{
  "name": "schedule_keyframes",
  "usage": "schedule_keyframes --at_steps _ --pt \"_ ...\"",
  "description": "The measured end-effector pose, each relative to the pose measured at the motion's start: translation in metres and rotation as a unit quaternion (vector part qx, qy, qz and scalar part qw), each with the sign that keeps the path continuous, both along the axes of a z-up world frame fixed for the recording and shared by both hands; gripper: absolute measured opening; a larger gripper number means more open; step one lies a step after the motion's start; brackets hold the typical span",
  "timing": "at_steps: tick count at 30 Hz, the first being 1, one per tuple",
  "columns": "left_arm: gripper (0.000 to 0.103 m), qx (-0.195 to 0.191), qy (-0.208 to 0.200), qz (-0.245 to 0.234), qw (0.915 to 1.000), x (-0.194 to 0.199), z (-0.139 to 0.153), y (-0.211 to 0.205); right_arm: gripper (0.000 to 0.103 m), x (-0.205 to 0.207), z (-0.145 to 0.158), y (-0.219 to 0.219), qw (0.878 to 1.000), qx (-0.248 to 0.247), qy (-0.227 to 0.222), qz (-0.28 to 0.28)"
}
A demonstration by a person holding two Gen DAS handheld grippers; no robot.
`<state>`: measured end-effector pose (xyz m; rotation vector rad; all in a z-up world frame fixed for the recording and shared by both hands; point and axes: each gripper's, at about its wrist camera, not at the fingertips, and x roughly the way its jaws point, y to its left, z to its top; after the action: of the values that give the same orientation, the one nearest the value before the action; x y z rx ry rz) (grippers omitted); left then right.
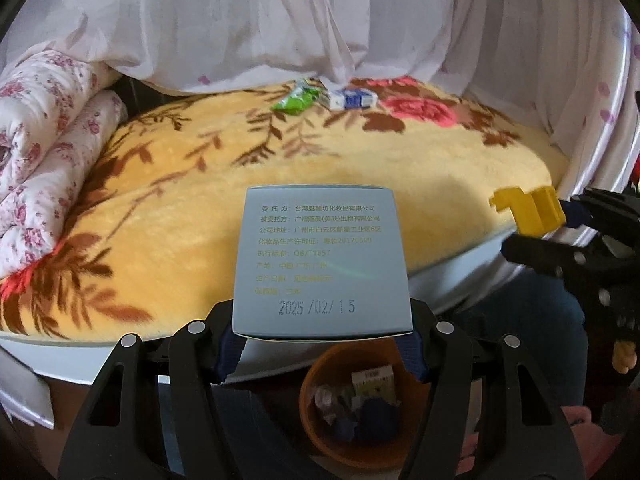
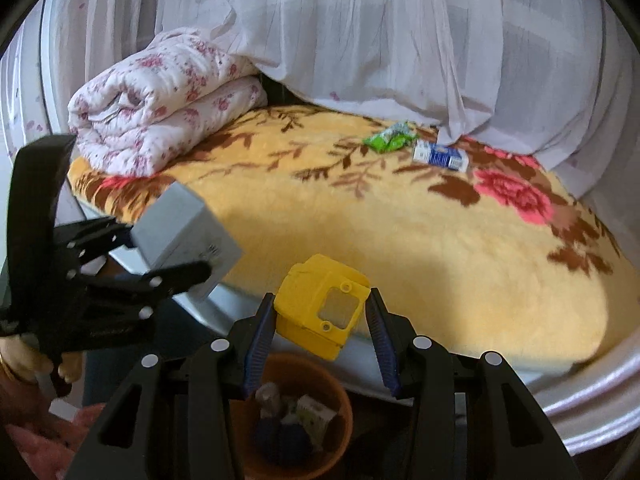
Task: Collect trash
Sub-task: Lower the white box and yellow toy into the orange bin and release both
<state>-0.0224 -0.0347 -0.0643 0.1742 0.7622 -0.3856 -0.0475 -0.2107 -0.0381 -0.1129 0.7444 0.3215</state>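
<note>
Left claw point(image 1: 322, 344): clamped on a pale grey-blue carton point(image 1: 320, 260), printed face toward the camera, Chinese text and the date 2025/02/15 legible. Carton sits between the blue-padded fingers, above an orange bin point(image 1: 316, 432) that holds mixed scraps.

Right claw point(image 2: 322, 336): a yellow plastic piece point(image 2: 320, 304) with a square opening sits between its fingers. The left pad touches the piece; a gap shows at the right pad, so cannot tell if it is gripped. The piece hangs over the same orange bin point(image 2: 340, 436).

On the yellow floral blanket point(image 2: 400, 248) covering the bed: green wrapper point(image 2: 390, 138) and small blue-white box point(image 2: 440, 156), just beside each other near the white curtain point(image 2: 360, 40), well apart from both claws. Folded floral quilt point(image 2: 160, 100) on the bed's left end.
</note>
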Motion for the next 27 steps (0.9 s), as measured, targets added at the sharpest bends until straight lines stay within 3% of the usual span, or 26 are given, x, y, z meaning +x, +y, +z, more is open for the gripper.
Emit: schedule_keyframes --at_steps 7,14,19,25,27 --pt "0.061 0.033 0.067 -0.04 0.9964 -0.006 -0.04 -0.013 0.046 -0.011 -0.05 -0.002 0.997 0.005 0.072 -0.001" --pt "0.061 0.078 0.171 -0.085 0.9786 0.001 -0.107 -0.018 0.046 -0.008 -0.103 0.003 0.987 0.004 0.159 0.0" --pt "0.061 0.077 0.249 -0.071 0.9629 0.007 -0.153 -0.013 0.046 -0.001 -0.129 0.005 0.979 0.004 0.202 -0.001" --pt "0.062 0.087 0.286 -0.06 0.9523 0.006 -0.179 -0.013 0.047 0.009 -0.156 0.007 0.967 0.008 0.253 -0.008" --pt "0.065 0.089 0.292 -0.053 0.9509 0.005 -0.182 -0.011 0.058 0.011 -0.158 0.007 0.966 0.01 0.257 -0.011"
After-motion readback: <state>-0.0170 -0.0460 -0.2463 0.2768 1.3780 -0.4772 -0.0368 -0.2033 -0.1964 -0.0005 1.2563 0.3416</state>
